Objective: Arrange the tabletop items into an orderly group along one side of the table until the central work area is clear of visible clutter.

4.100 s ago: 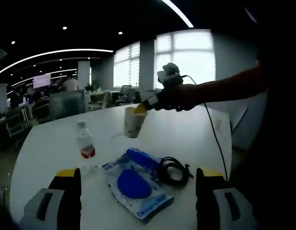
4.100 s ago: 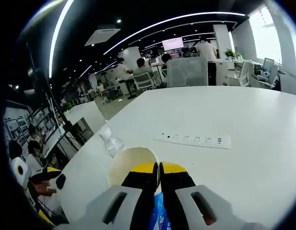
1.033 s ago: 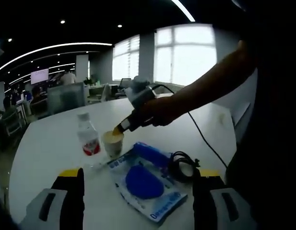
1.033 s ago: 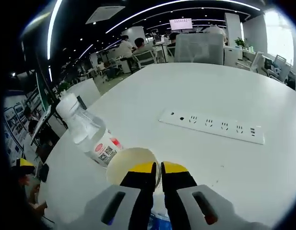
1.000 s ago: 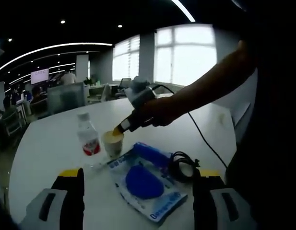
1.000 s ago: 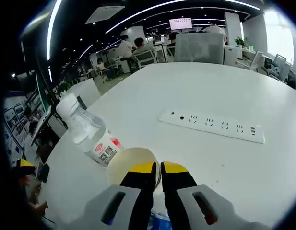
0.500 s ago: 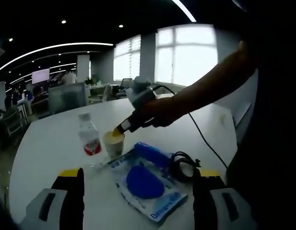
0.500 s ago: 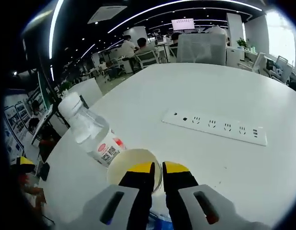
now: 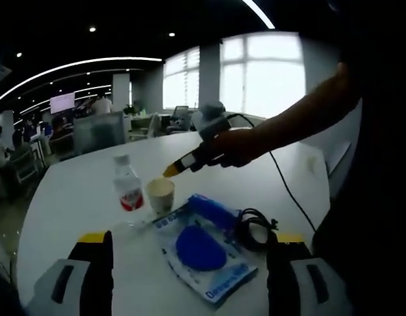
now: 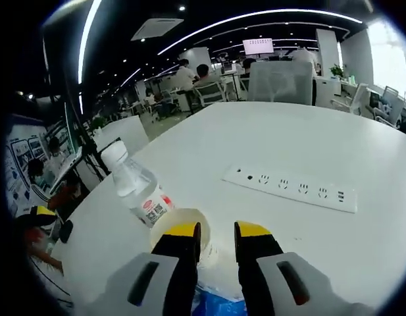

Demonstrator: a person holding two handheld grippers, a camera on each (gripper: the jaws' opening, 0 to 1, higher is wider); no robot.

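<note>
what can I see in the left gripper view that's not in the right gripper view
Left gripper view alone: the coiled black cable, the person's arm holding the right gripper, and the left gripper, open.

Right gripper view alone: the white power strip.

Both: the paper cup, the water bottle, the blue package and the white table.

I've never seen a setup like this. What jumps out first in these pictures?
A person's arm reaches in from the right of the left gripper view, holding the right gripper just above a paper cup beside a small water bottle. Nearer the camera lie a blue plastic package and a coiled black cable. In the right gripper view, a white power strip lies on the white table.
</note>
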